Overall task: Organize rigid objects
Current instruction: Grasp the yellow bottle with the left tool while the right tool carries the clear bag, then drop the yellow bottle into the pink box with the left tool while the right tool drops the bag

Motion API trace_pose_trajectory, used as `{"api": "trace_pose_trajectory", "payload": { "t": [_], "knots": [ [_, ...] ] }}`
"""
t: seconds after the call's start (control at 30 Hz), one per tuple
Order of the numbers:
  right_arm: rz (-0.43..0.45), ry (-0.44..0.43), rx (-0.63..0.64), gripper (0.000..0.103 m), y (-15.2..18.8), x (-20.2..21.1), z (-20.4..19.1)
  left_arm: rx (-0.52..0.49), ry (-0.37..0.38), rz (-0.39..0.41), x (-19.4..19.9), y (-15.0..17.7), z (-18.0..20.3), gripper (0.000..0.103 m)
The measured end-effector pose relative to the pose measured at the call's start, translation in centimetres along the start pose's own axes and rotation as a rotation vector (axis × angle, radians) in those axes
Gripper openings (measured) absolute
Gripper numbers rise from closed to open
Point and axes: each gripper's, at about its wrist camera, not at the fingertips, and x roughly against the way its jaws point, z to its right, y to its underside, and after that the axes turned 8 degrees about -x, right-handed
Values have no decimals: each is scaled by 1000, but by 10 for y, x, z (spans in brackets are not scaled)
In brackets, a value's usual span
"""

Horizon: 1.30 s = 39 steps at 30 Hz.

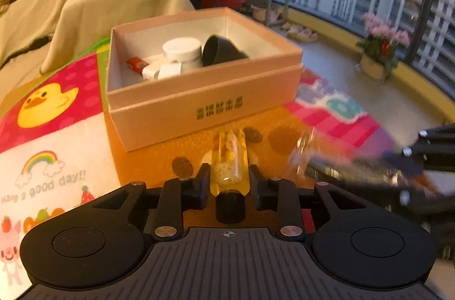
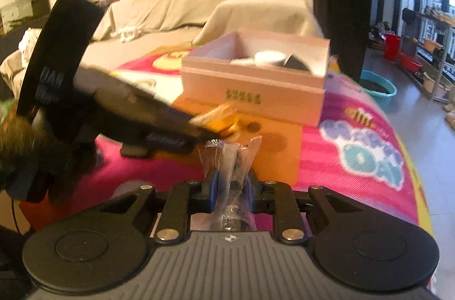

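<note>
My left gripper (image 1: 229, 175) is pinched on a yellow translucent bottle (image 1: 229, 158) with a black cap (image 1: 229, 207); the cap points back toward the camera and the body sticks forward between the fingers, with pale flecks showing inside it. In the right wrist view the same bottle (image 2: 216, 115) appears as a blurred yellow streak at the tip of the left gripper (image 2: 199, 129), just in front of the box.

My right gripper (image 2: 230, 180) is clamped on a clear crinkled plastic packet (image 2: 230, 158) with something dark inside that I cannot identify. From the left wrist camera the right gripper (image 1: 310, 163) comes in from the right side, motion-blurred, with the packet (image 1: 305, 146) a pale smear at its tip.

Ahead of both grippers sits an open pink cardboard box (image 1: 199, 101) with dark printed characters on its front wall. Inside I see a white round jar (image 1: 182, 50), a black cup (image 1: 220, 50) tipped on its side just beside the jar, a small red item (image 1: 138, 64) by the left wall, and a white object (image 1: 159, 71) in front of the jar.

The box rests on an orange mat (image 1: 159, 158) with dark round spots, laid over a colourful cartoon tablecloth (image 1: 48, 106) with a yellow duck and a rainbow. A beige-covered sofa (image 2: 176, 7) stands behind the table.
</note>
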Motion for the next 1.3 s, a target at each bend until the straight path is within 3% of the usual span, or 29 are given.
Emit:
{"api": "trace_pose_trajectory", "payload": {
  "t": [0.23,0.4,0.5,0.57,0.67,0.73,0.77,0.97,1.07,1.17,1.3],
  "knots": [
    [138,-3,-25,20,-53,19,13,71,-30,177,34,-46,-34,32],
    [239,37,-14,20,-117,-3,14,197,-49,302,27,-98,-72,32],
    [276,80,-29,22,-152,-33,20,254,-16,246,-5,-122,-96,32],
    [256,117,-50,32,-164,-51,27,302,11,225,-15,-122,-109,32],
    [235,150,-57,40,-152,-60,32,306,28,240,-13,-103,-116,32],
    [217,134,-39,59,-129,-58,31,314,32,234,-9,-84,-119,32],
    [208,134,-21,62,-117,-57,29,327,37,231,-5,-71,-119,32],
    [102,115,108,66,-56,-58,5,403,39,183,37,11,-114,32],
    [30,37,115,67,-39,-56,-11,404,14,161,64,46,-111,32],
    [-38,-89,95,67,-33,-56,-31,386,-57,159,98,75,-104,32],
    [-74,-197,105,67,-31,-60,-65,376,20,121,129,100,-90,32]
  ]
}}
